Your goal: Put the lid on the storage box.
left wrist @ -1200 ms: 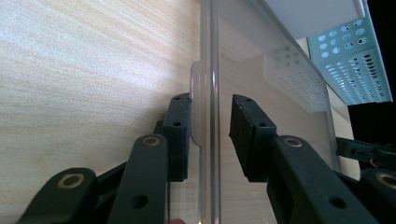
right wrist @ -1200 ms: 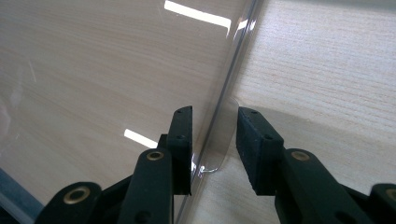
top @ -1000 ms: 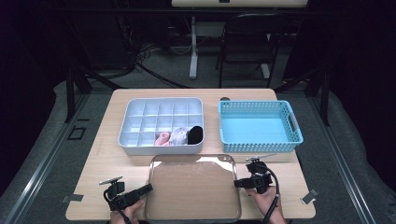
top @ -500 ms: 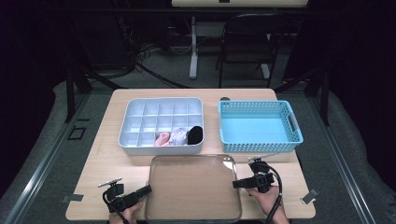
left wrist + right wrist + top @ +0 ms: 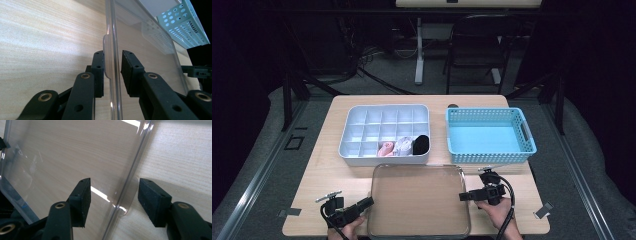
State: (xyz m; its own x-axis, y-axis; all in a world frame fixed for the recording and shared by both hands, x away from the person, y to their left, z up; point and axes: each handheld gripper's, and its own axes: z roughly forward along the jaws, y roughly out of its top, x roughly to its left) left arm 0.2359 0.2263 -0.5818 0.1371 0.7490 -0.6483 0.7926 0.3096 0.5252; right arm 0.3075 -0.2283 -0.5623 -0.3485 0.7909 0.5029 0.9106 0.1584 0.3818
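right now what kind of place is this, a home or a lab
Probably a lab or recording studio, not a home: one wooden table on grey floor, black curtains around it, loose cables and a bare chair behind it.

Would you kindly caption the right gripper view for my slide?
Right gripper, jaws just opening, straddling the clear plastic lid's edge tab.
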